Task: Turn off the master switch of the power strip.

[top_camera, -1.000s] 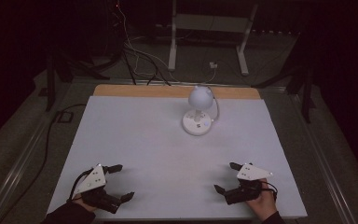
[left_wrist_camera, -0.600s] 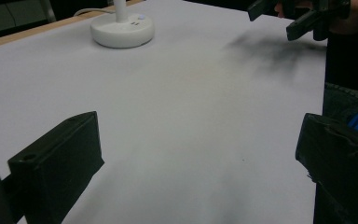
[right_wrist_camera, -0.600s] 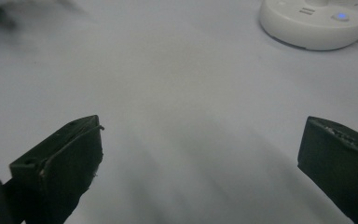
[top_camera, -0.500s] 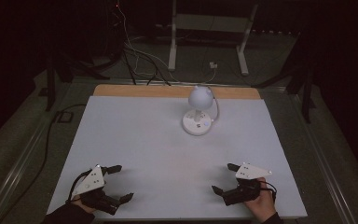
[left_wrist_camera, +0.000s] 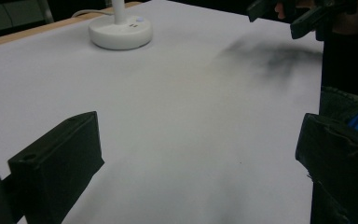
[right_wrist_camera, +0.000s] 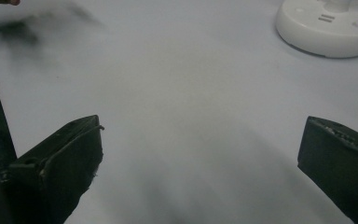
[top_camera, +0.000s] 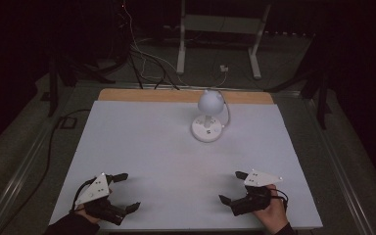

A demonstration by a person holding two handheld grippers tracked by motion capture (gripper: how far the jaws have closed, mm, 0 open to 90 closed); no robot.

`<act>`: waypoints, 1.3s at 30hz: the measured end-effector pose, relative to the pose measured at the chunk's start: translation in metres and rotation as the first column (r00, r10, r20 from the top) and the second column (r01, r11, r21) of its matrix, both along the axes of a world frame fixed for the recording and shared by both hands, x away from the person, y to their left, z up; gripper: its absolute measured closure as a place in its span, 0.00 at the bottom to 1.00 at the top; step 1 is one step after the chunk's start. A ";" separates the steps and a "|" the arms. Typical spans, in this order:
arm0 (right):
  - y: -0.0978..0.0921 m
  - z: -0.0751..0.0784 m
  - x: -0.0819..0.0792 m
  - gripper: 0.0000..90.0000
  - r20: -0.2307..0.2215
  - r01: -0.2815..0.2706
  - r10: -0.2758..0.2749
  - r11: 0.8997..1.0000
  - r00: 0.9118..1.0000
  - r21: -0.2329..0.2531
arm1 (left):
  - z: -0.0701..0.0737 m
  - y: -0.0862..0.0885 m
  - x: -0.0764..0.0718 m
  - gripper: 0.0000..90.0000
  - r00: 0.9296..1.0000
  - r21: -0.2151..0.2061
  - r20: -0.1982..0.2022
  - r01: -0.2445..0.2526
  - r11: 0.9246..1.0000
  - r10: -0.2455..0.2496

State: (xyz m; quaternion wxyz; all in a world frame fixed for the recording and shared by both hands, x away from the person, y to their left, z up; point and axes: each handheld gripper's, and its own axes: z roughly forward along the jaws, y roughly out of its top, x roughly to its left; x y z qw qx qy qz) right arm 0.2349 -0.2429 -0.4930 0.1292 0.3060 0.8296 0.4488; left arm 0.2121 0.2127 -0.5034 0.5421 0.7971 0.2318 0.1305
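Lamp: the lamp [top_camera: 208,120] stood upper centre on the surface [top_camera: 142,147], nearer your right gripper [top_camera: 234,187].
Grippers: you held both, including the left gripper [top_camera: 126,192], wide open and empty.

A white desk lamp [top_camera: 208,117] is set toward the far edge of the white table [top_camera: 142,147], its cable trailing behind.
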 end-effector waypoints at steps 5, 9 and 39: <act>0.002 0.009 0.000 0.00 0.002 0.006 -0.006 1.000 1.000 0.007 | 0.000 0.000 0.000 0.01 1.000 -0.001 -0.001 -0.001 1.000 0.001; 0.004 0.019 0.002 0.00 0.005 0.003 -0.003 1.000 1.000 0.017 | 0.000 0.000 0.000 0.01 1.000 -0.001 -0.004 0.000 1.000 0.000; 0.022 0.059 0.028 0.00 0.031 -0.008 0.007 1.000 1.000 0.031 | 0.000 0.000 -0.001 0.01 1.000 -0.002 -0.004 0.002 1.000 -0.002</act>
